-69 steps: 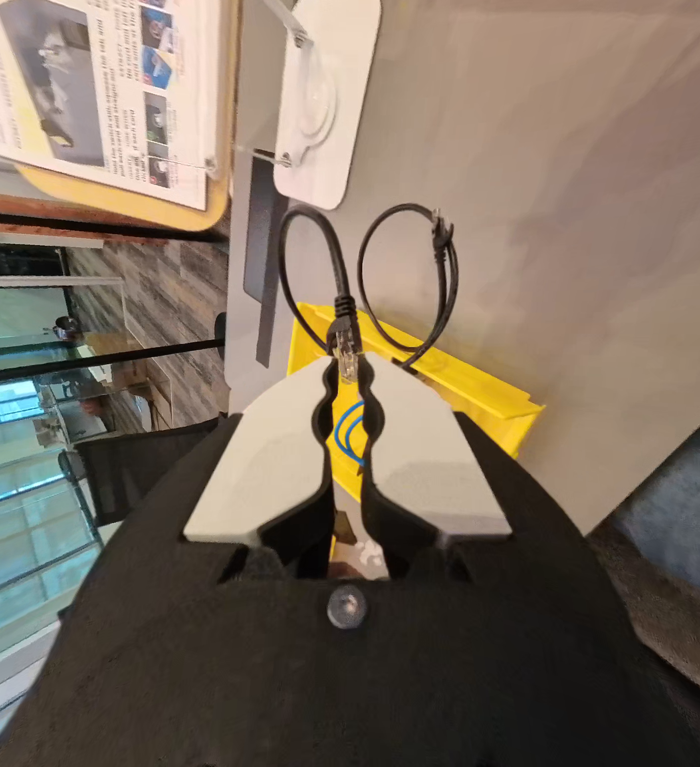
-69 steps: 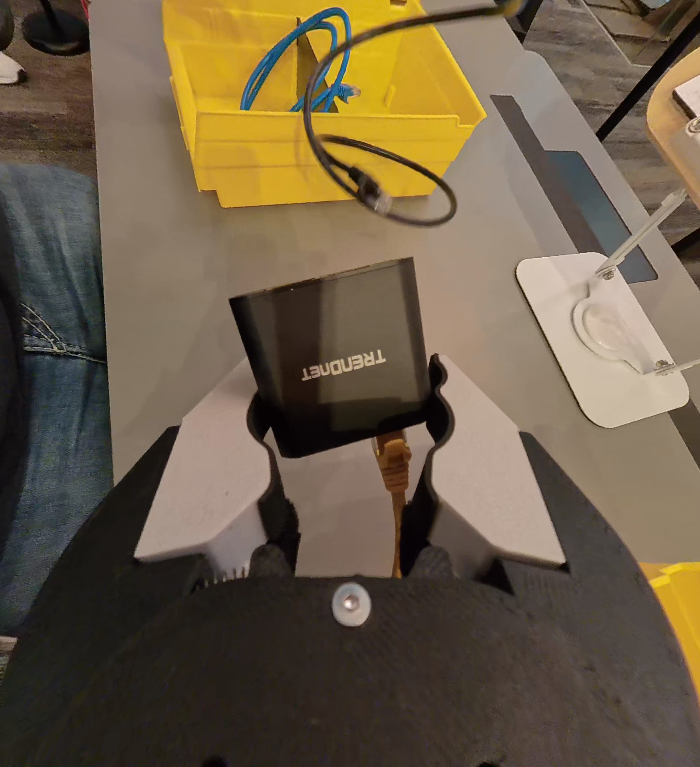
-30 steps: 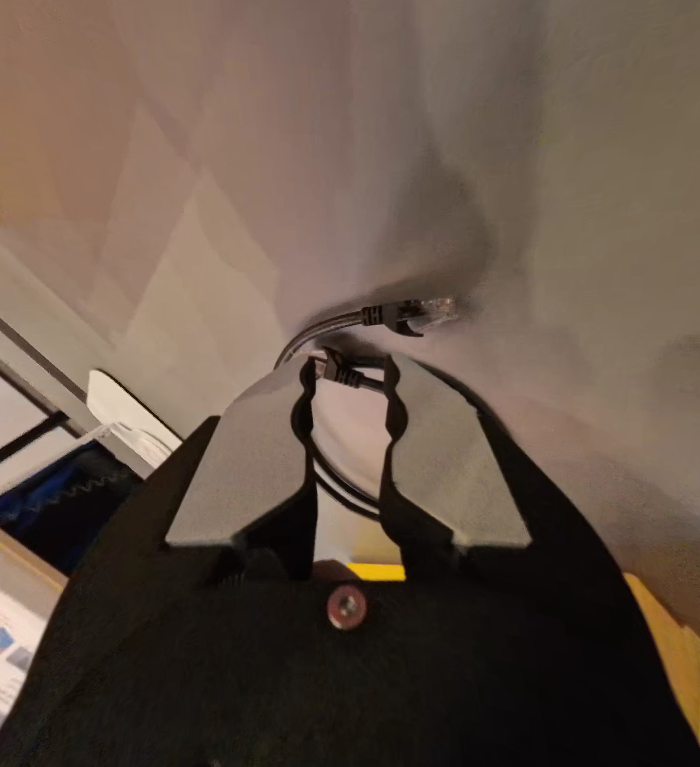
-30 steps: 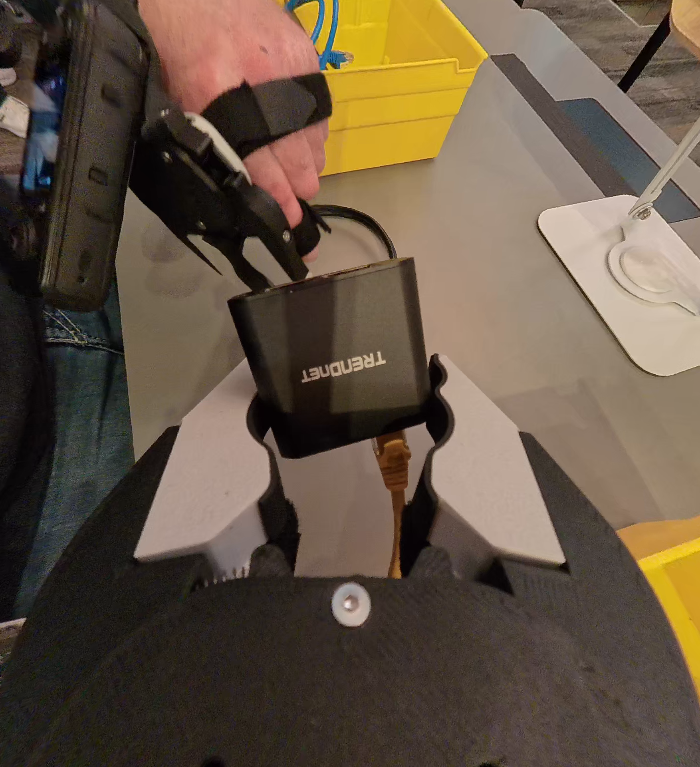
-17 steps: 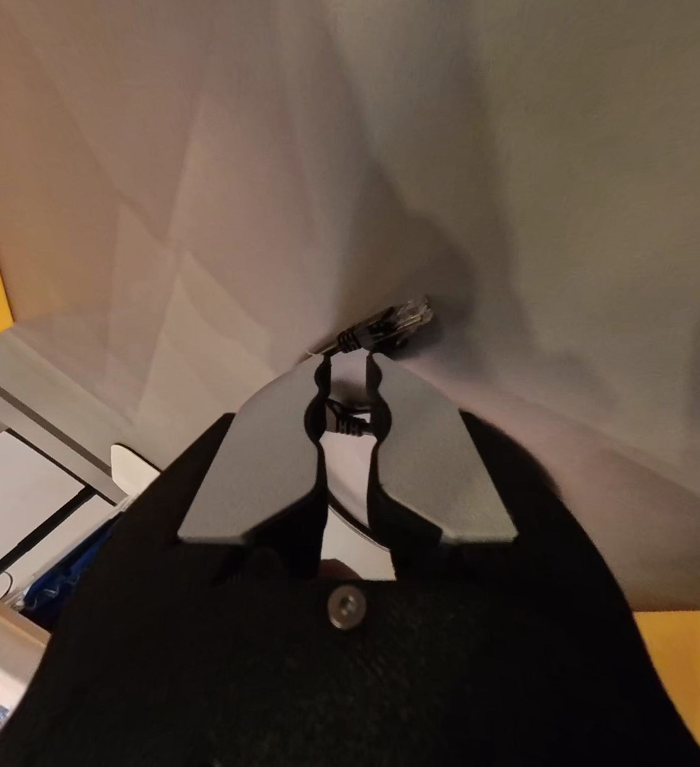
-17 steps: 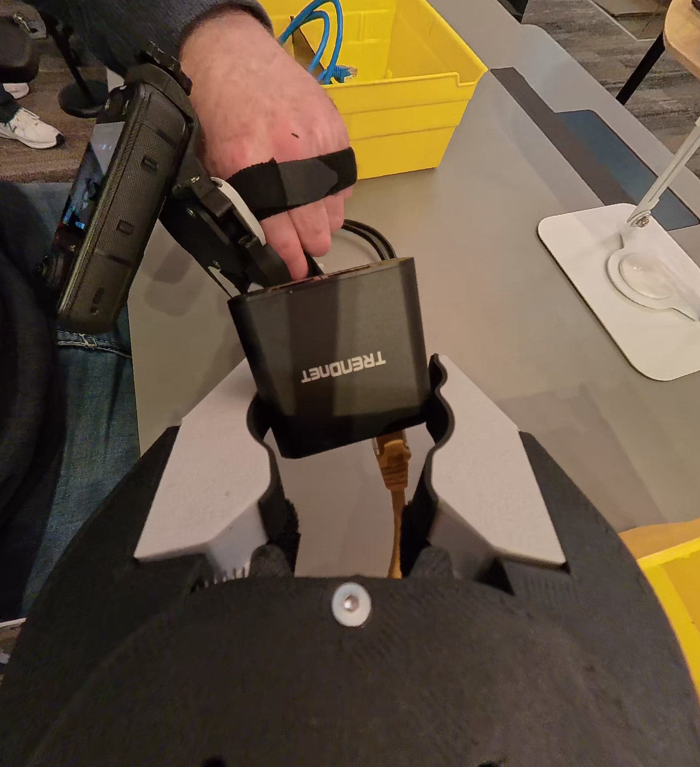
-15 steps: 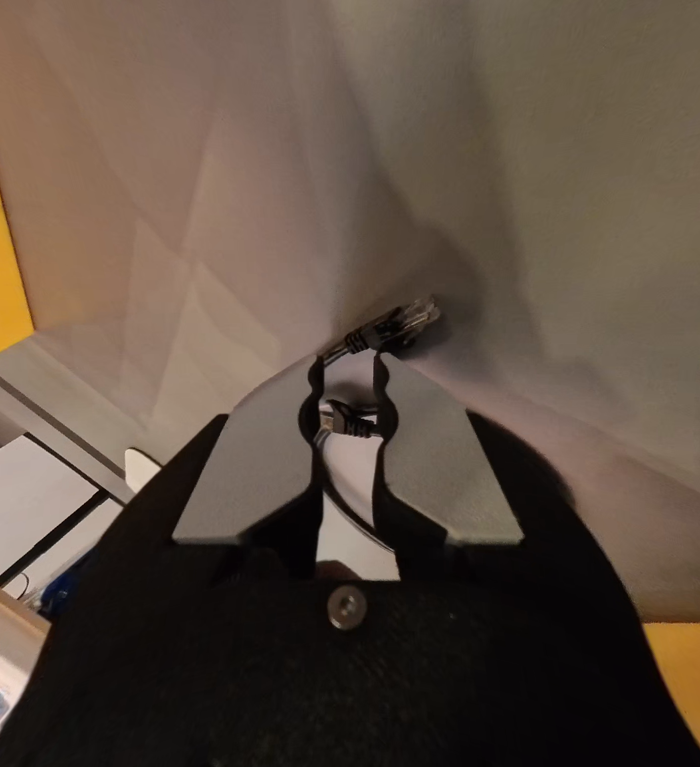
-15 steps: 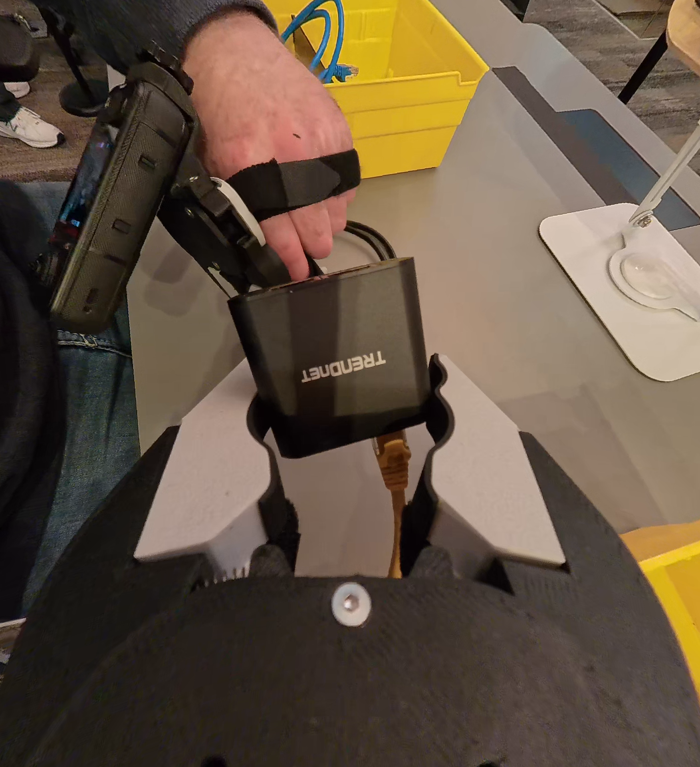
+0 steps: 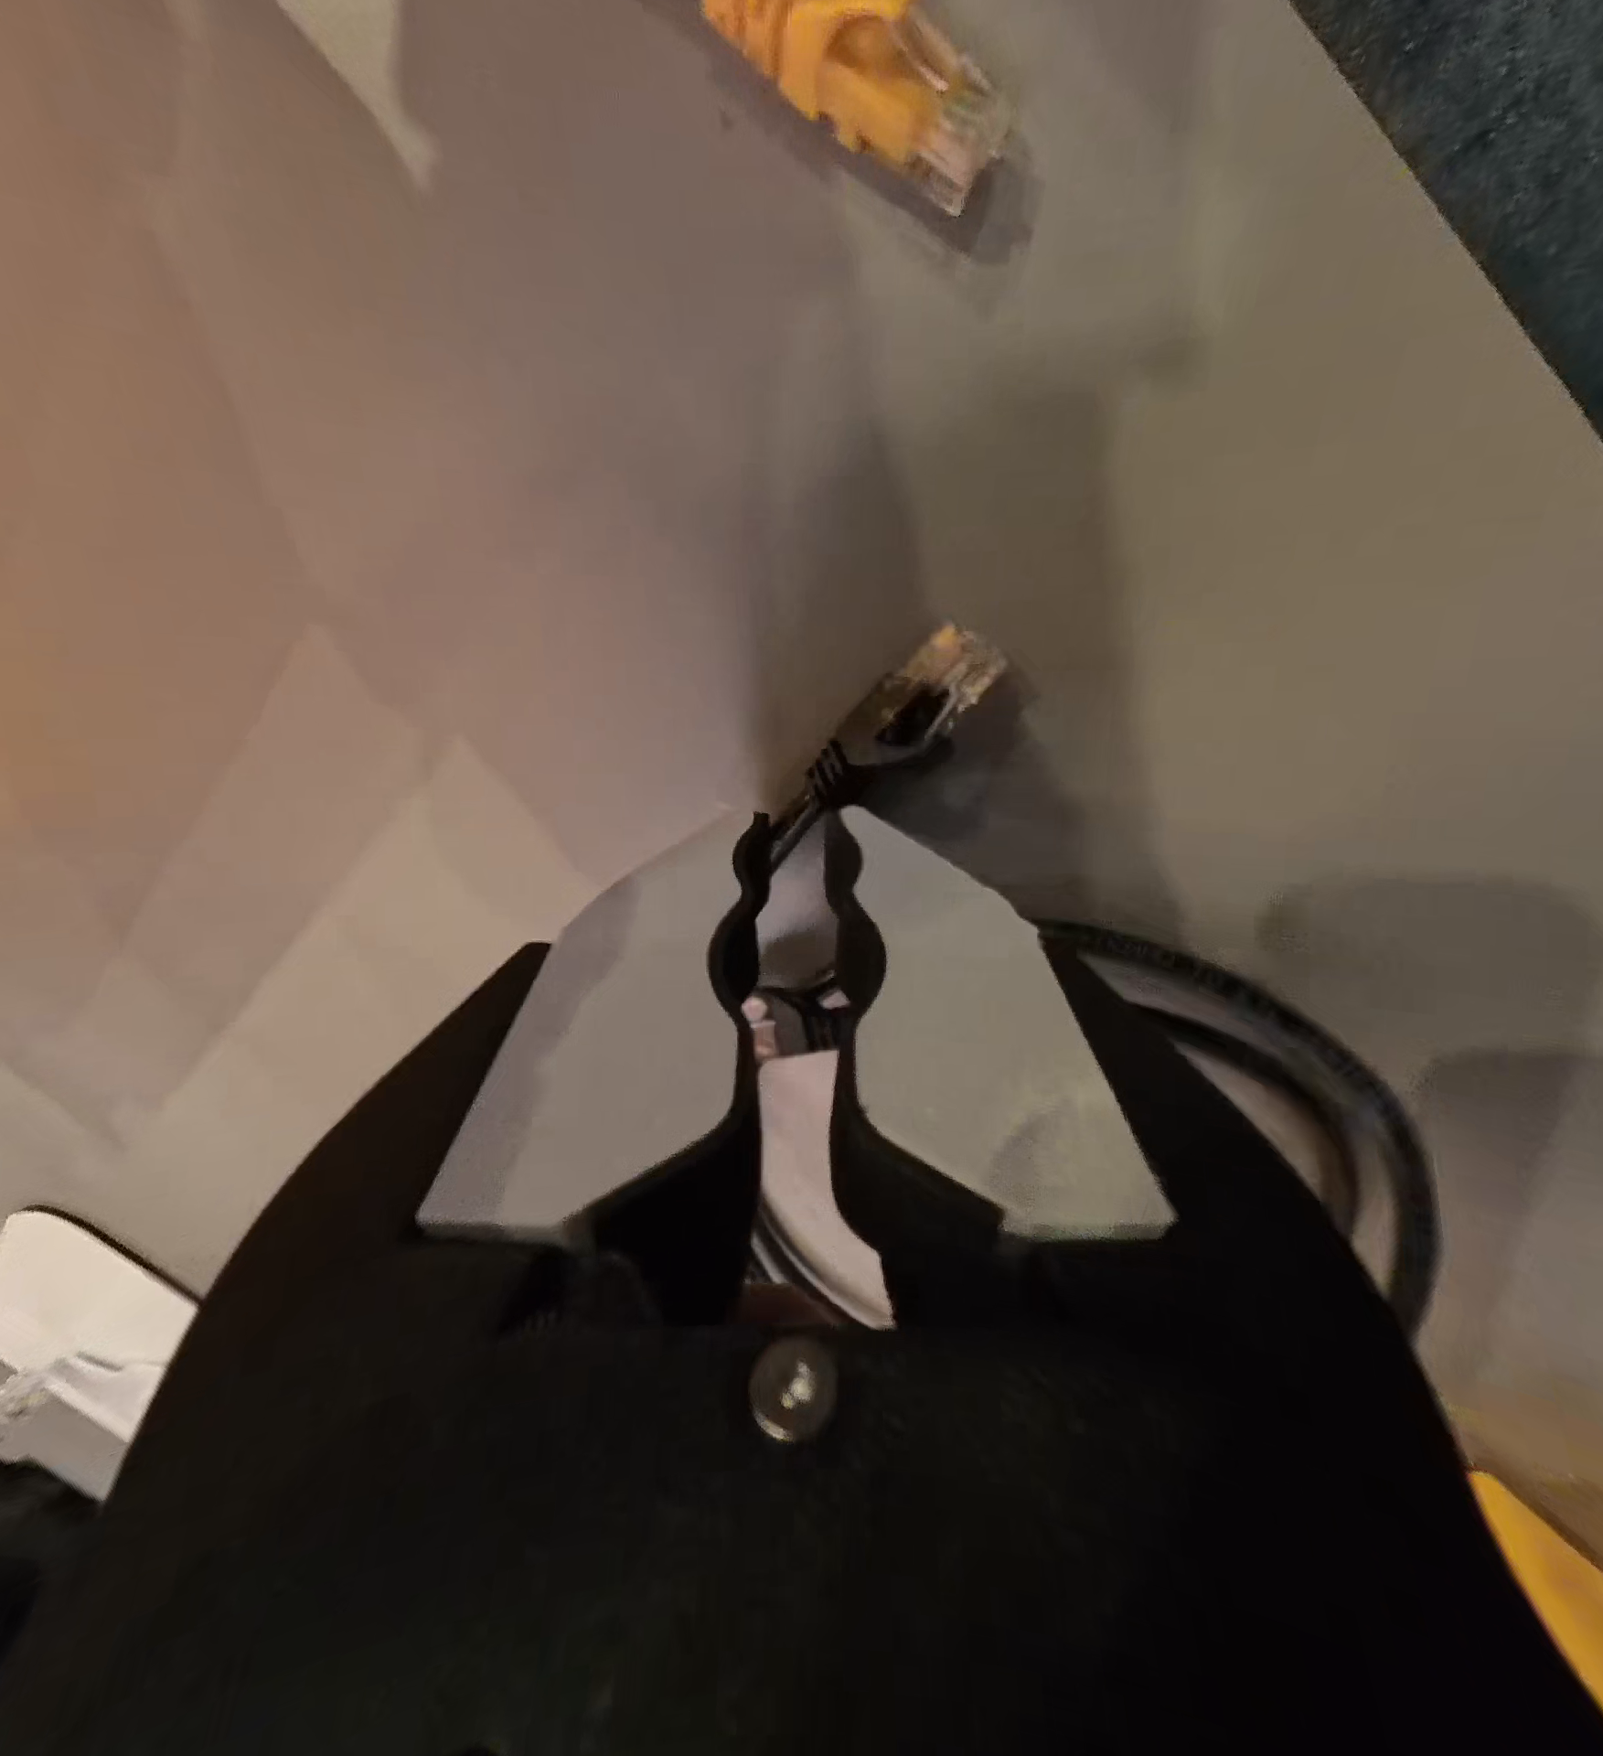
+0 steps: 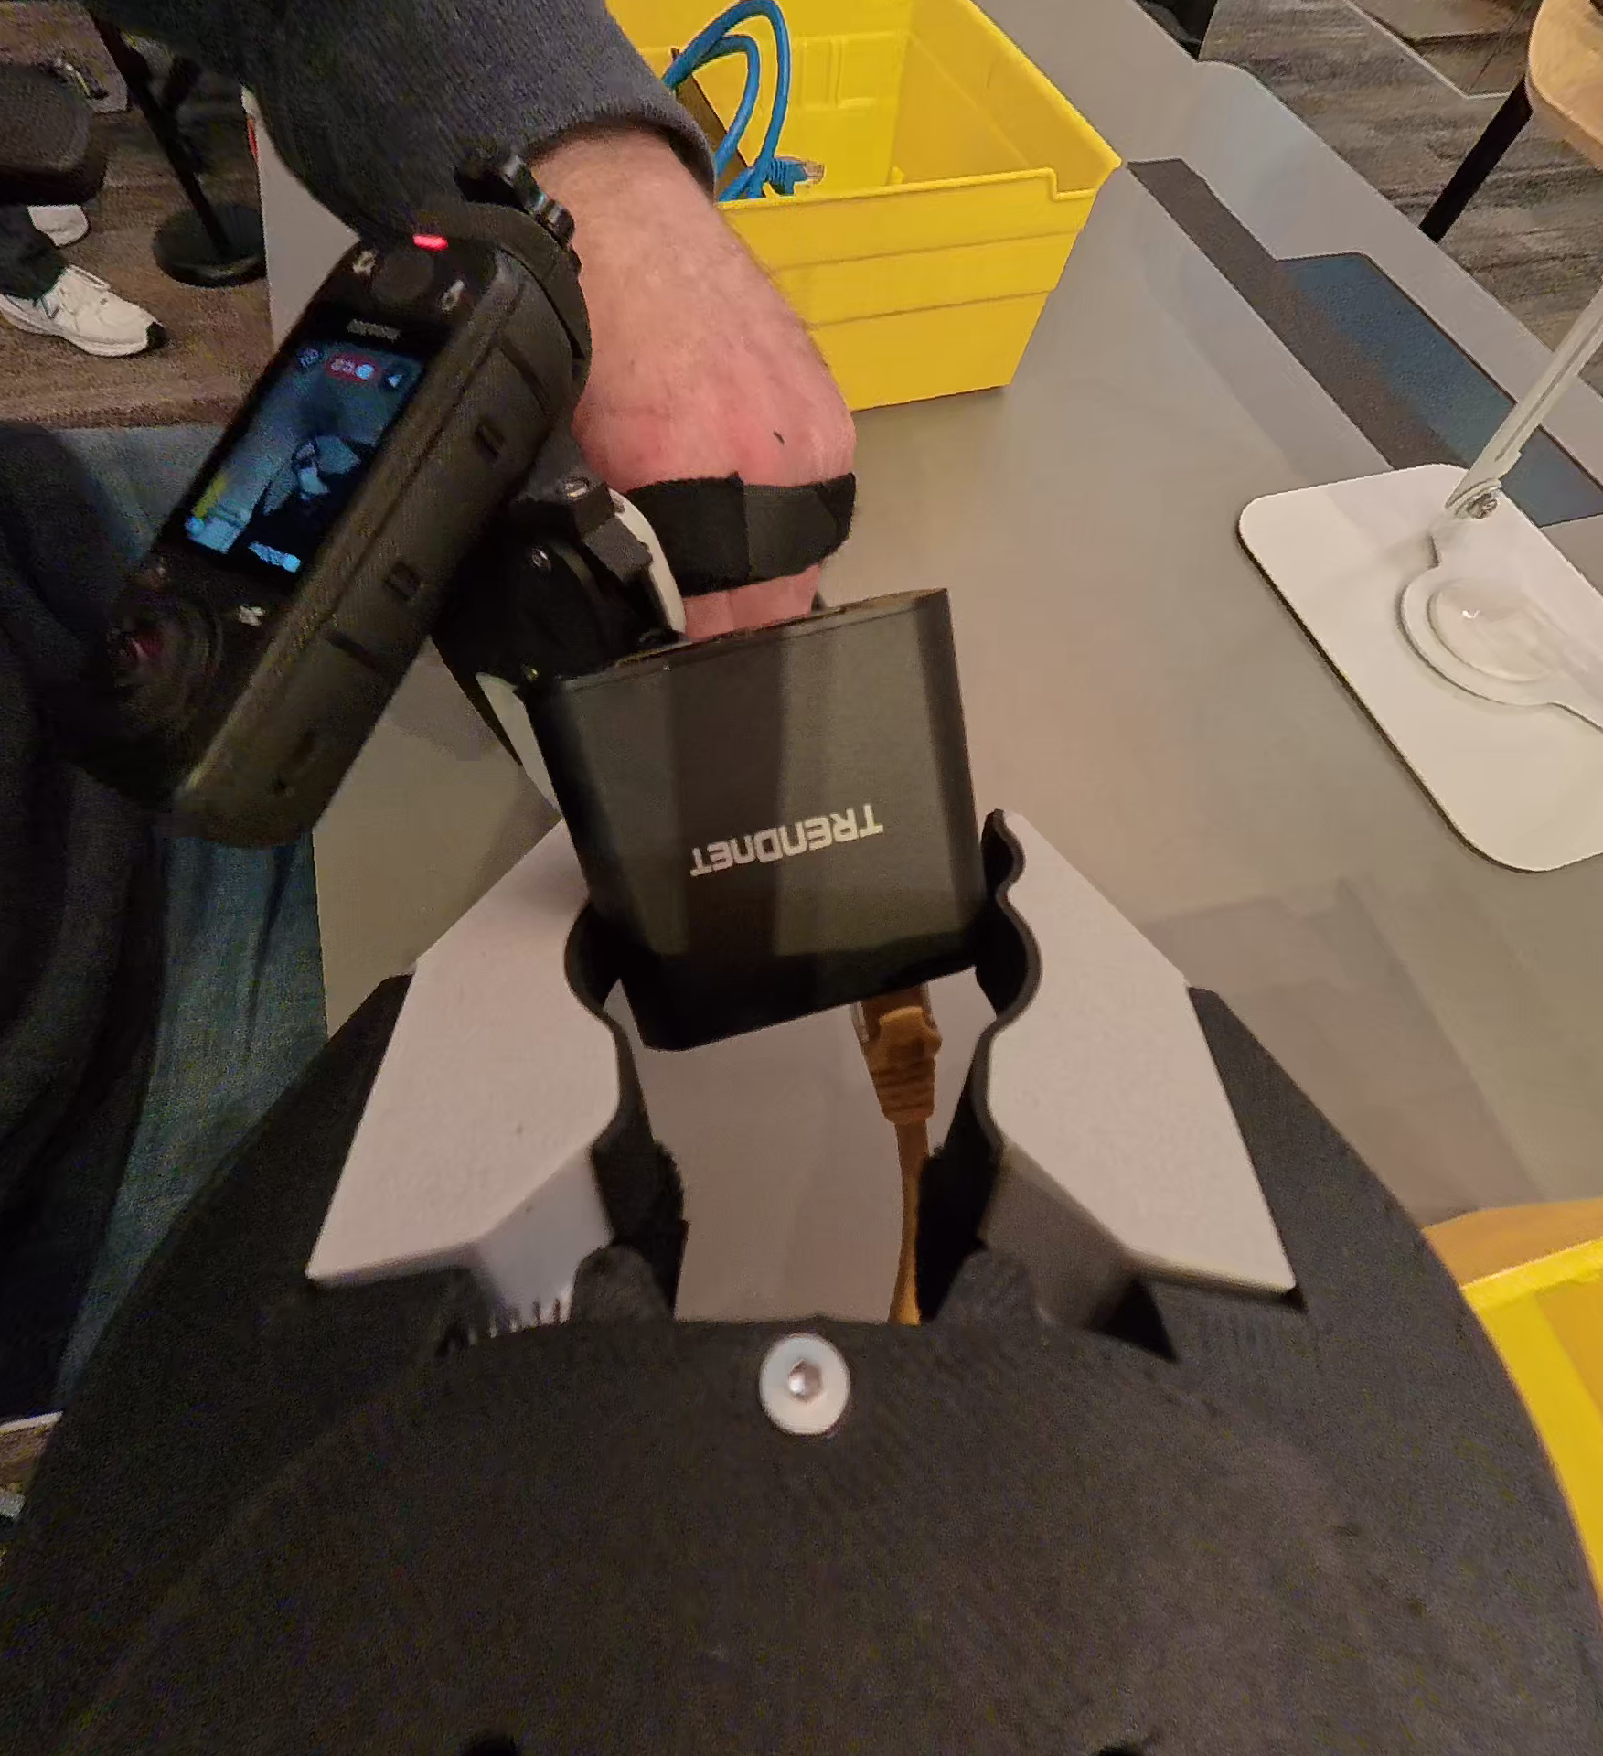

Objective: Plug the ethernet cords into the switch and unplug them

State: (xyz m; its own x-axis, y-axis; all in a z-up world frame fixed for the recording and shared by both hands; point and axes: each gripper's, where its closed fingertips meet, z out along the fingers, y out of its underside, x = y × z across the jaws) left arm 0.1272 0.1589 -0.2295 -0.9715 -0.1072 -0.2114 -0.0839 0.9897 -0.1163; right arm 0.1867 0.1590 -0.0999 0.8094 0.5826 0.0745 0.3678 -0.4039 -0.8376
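My right gripper is shut on the black switch and holds it tilted above the grey table. An orange cord is plugged into the switch's near side. My left gripper is shut on the black ethernet cord, low over the table. One black plug lies just past the tips, the other sits between the fingers. A loose orange plug lies farther off. In the right wrist view the left gripper, held by a hand, is right behind the switch, its fingertips hidden.
A yellow bin with a blue cord stands at the back of the table. A white stand base is on the right and shows in the left wrist view. Another yellow bin is at the near right. A person's jeans are at the table's left edge. Spacing between my two grippers at the tips: around 15 cm.
My left gripper brought the black cord down from the bin to the table behind the switch, opened, then closed on the cord again. The right gripper keeps holding the switch.
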